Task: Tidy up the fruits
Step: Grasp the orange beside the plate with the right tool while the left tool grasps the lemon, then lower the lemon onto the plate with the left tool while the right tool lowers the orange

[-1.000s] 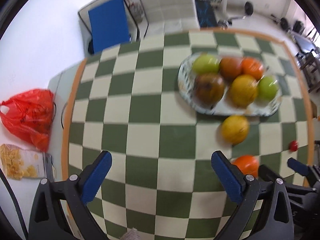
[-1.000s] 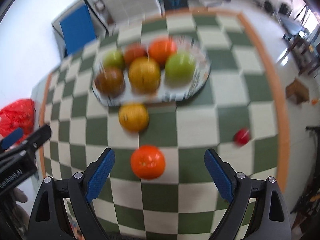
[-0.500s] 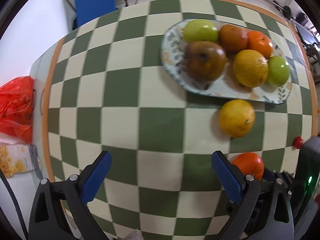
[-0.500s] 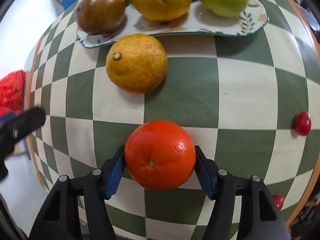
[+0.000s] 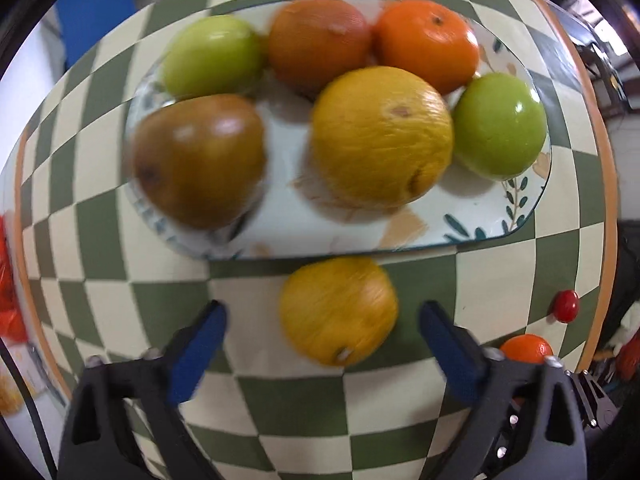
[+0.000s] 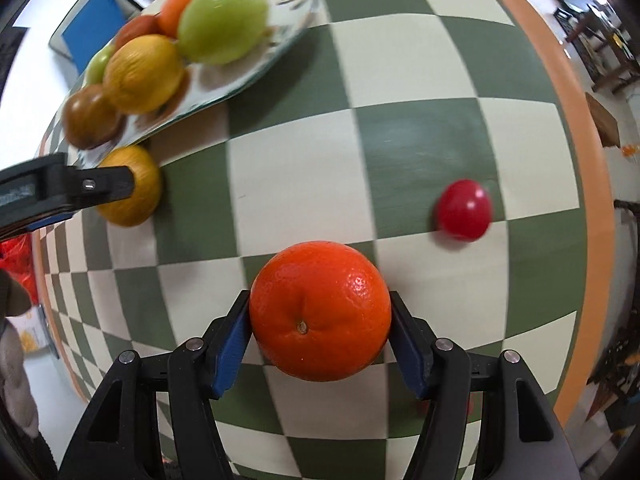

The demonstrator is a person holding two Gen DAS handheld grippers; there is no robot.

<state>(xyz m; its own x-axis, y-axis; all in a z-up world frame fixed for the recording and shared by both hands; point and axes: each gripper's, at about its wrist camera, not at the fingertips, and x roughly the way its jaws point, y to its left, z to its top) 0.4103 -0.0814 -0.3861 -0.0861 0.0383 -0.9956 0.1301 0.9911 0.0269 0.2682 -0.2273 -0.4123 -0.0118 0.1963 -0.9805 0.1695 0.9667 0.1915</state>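
Observation:
My right gripper (image 6: 320, 328) is shut on a bright orange (image 6: 320, 314), just above the checkered tablecloth. My left gripper (image 5: 322, 320) is open, its blue pads on either side of a loose yellow orange (image 5: 338, 312) that lies on the cloth; this fruit also shows in the right wrist view (image 6: 136, 188). Just beyond it stands an oval leaf-patterned plate (image 5: 460, 220) with several fruits: two green apples, a brown pear, a yellow orange and two oranges. The plate shows in the right wrist view (image 6: 296, 12) at upper left.
A small red tomato (image 6: 464, 209) lies on the cloth right of the held orange; it shows in the left wrist view (image 5: 564, 306) near the table's orange rim (image 5: 600, 160). A red bag (image 5: 6, 280) is off the table's left edge.
My left gripper moved forward and right until the yellow orange sits between its open pads. My right gripper, shut on the orange, swung right with it.

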